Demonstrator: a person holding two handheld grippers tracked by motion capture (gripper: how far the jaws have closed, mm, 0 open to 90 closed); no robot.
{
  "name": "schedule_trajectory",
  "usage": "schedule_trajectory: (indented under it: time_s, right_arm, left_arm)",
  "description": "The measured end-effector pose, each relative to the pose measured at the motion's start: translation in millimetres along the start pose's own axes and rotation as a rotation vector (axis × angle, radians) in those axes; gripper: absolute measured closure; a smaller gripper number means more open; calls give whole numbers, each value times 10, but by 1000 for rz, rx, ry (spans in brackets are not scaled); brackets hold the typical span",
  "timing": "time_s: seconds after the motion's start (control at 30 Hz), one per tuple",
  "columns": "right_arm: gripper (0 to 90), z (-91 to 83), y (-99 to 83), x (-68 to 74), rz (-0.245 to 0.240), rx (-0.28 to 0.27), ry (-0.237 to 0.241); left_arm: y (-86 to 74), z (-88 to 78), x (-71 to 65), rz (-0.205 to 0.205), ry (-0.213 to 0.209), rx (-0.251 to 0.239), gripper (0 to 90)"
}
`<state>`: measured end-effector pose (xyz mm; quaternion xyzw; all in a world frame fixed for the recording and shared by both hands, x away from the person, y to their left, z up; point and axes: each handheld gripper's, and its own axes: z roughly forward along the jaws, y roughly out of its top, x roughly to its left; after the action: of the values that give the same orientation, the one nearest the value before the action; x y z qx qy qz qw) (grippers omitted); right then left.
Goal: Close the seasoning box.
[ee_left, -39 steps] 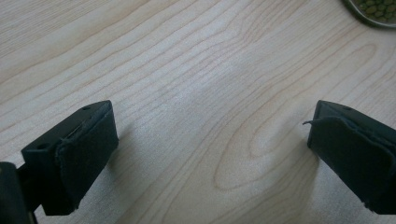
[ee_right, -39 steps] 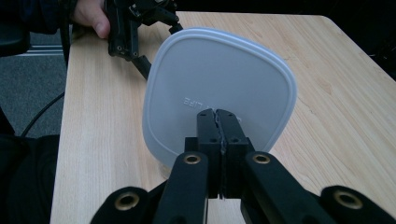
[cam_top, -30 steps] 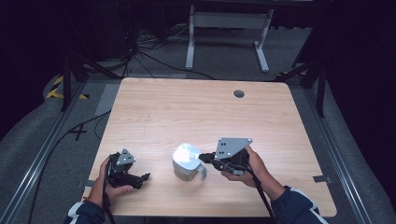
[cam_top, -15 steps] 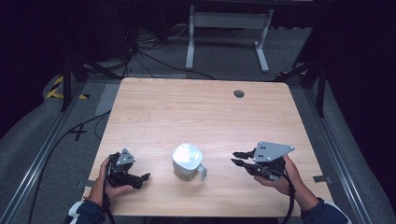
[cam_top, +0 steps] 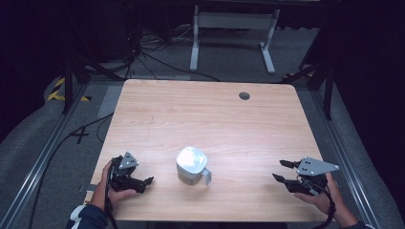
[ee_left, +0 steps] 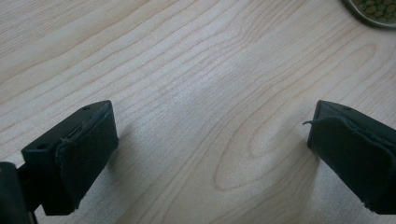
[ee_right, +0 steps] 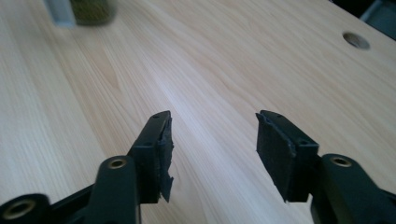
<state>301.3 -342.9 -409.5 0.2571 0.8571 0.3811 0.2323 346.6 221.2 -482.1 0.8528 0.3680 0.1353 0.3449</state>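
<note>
With the jug (cam_top: 192, 164) standing mid-worktop (cam_top: 205, 114) between both spread, empty claws, left claw (cam_top: 145, 182) and right claw (cam_top: 281, 170), approach its handle, apparently facing right, squarely before closing.

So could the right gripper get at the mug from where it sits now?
Probably yes. The right gripper is open, its jaws pointing toward the mug, with bare table between them. The mug's handle faces that side, so nothing blocks a straight approach.

A round grey container of green bits (ee_left: 373, 11) is cut off at the far right corner; a blurred dark jar (ee_right: 91, 10) is cropped far left.
</note>
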Motion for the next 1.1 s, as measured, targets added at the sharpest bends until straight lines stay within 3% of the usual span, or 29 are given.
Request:
schedule_trajectory:
  time_s: [0.07, 0.13, 0.3, 0.4, 0.47, 0.63, 0.87, 1.1]
  right_arm:
    - [423, -8, -65, -19, 24, 2, -1]
    - [365, -24, -301, -83, 61, 17, -31]
    - [330, -25, -672, -166, 169, 58, -28]
    - [316, -35, -776, -174, 185, 71, -29]
    - [303, -28, -810, -170, 211, 74, -32]
    - [288, -30, -810, -153, 205, 73, -51]
    - [280, -18, -816, -194, 238, 80, -26]
    - [279, -18, -817, -195, 238, 80, -25]
  left_arm:
    - [-1, 1, -3, -4, -1, 0, 20]
    - [0, 0, 1, 2, 1, 0, 20]
    - [-4, 0, -5, 1, 4, -3, 24]
    - [-5, -2, -6, -2, 3, 0, 24]
    - [-4, -5, -2, -2, -2, 3, 24]
    - [-2, -7, 0, 1, -1, 5, 24]
    - [-2, -7, 0, 1, -1, 5, 24]
    - [-3, -7, -2, 0, -2, 6, 24]
